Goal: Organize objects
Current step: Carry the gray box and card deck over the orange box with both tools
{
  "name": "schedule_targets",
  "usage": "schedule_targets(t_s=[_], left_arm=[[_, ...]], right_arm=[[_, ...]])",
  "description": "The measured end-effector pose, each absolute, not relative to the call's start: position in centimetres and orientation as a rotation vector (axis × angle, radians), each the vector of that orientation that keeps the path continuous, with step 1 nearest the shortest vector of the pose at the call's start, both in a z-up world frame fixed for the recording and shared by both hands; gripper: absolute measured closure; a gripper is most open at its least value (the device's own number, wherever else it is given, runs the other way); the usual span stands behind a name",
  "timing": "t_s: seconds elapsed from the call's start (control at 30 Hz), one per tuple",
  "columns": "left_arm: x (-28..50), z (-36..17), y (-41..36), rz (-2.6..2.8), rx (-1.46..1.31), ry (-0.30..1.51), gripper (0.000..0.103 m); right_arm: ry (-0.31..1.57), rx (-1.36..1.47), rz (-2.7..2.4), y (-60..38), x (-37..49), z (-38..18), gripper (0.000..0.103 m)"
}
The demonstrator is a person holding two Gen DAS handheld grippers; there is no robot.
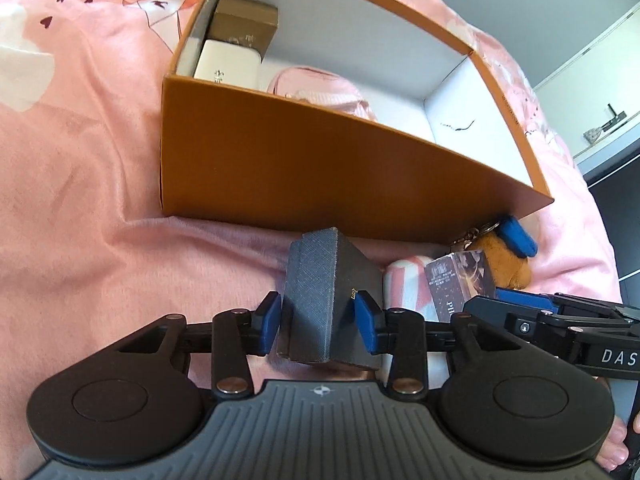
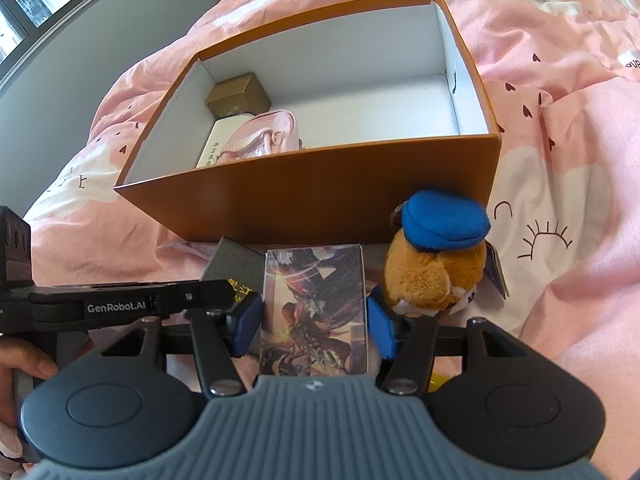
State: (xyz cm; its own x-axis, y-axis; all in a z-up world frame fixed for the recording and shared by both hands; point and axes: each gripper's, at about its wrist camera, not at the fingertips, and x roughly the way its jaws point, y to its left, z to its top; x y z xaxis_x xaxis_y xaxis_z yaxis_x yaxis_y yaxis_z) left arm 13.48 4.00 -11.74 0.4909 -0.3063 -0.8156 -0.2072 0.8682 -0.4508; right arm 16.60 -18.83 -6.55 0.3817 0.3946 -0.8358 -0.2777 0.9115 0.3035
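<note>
My left gripper [image 1: 318,320] has its jaws clamped on a small grey box [image 1: 320,300], tilted, just in front of the orange box [image 1: 280,160] on the pink bed [image 1: 80,160]. My right gripper [image 2: 314,320] has its jaws closed on a picture-printed card box [image 2: 314,308] beside a brown plush toy [image 2: 432,272] in a blue cap. Inside the orange box, at its left end, lie a gold box [image 2: 238,94], a white case [image 1: 226,60] and a pink pouch [image 2: 264,136].

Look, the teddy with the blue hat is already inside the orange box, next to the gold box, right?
Not quite. The teddy with the blue hat is outside the orange box, lying on the pink bedcover in front of its near wall, as the right wrist view shows. The gold box is the one inside, in the far left corner.
</note>
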Motion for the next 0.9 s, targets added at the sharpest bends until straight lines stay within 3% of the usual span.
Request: schedule_targets(t_s=[0.5, 0.9], left_arm=[[11.7, -9.0, 5.6, -0.069, -0.561, 0.997, 0.061], [11.7, -0.7, 6.9, -0.16, -0.552, 0.808, 0.06]], right_arm=[[1.08, 0.202, 0.445, -20.4, 16.3, -5.4, 0.044], [0.957, 0.272, 0.541, -21.3, 17.4, 0.4, 0.045]])
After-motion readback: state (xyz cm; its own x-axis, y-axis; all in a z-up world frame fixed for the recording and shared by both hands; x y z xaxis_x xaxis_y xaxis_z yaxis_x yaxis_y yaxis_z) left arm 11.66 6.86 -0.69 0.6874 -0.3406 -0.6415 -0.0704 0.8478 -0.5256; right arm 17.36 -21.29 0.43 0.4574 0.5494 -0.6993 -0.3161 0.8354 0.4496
